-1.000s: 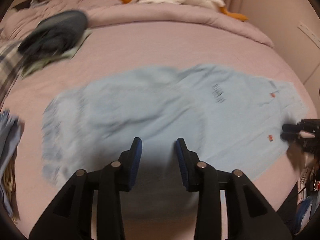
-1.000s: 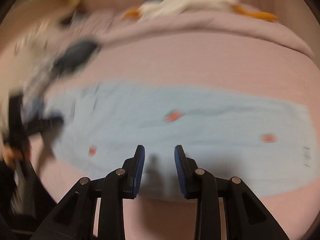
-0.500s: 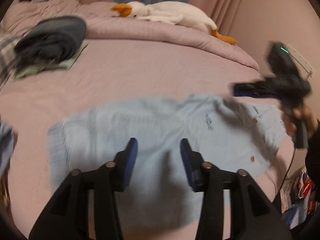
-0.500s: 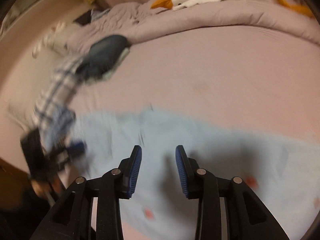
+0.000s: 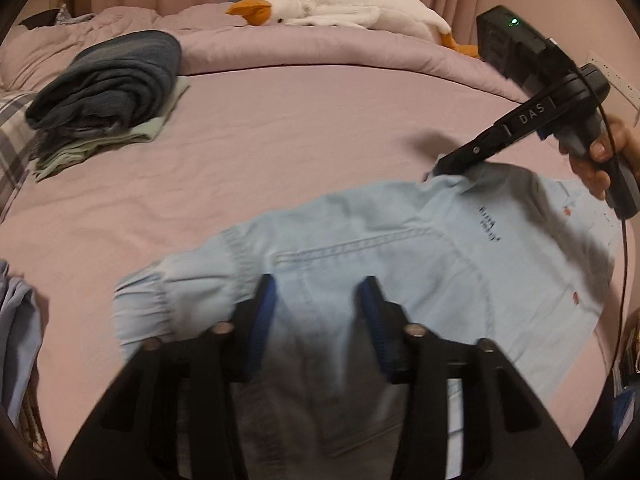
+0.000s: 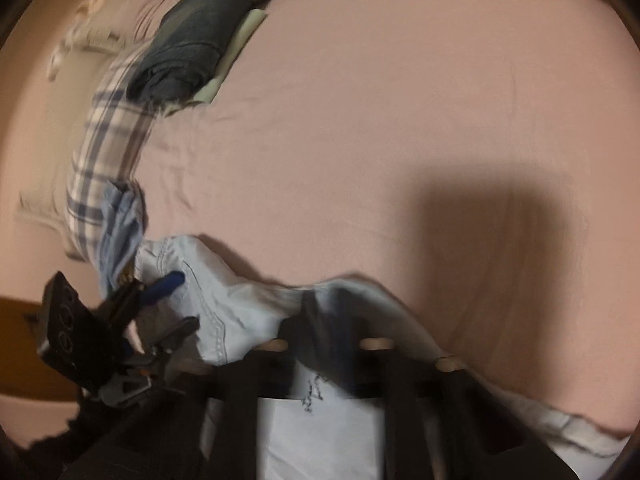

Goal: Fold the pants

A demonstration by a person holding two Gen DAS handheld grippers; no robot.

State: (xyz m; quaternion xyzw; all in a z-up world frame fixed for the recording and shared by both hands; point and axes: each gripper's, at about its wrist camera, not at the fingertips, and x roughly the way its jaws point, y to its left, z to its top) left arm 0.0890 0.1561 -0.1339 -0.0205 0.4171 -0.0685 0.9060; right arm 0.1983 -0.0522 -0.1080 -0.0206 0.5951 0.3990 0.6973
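Right gripper (image 5: 442,168), a second ago poised with jaws apart over the flat pants (image 5: 360,264), has crossed to their far edge; its jaws are closing on a raised fold of the light-blue denim. Left gripper (image 5: 316,320) hovers unclenched directly above the waistband end, nothing between its fingers. Pants lie beneath and ahead of it on the pink bed (image 5: 300,132). Judgement: the fold is starting. Beyond, folded clothes (image 5: 108,88) sit well apart.

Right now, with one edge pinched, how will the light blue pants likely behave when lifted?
Probably floppy: the light blue pants already drape and crease beside the right gripper. Likely light, since a thin pinched edge lifts them. They may drag on the pink sheet.
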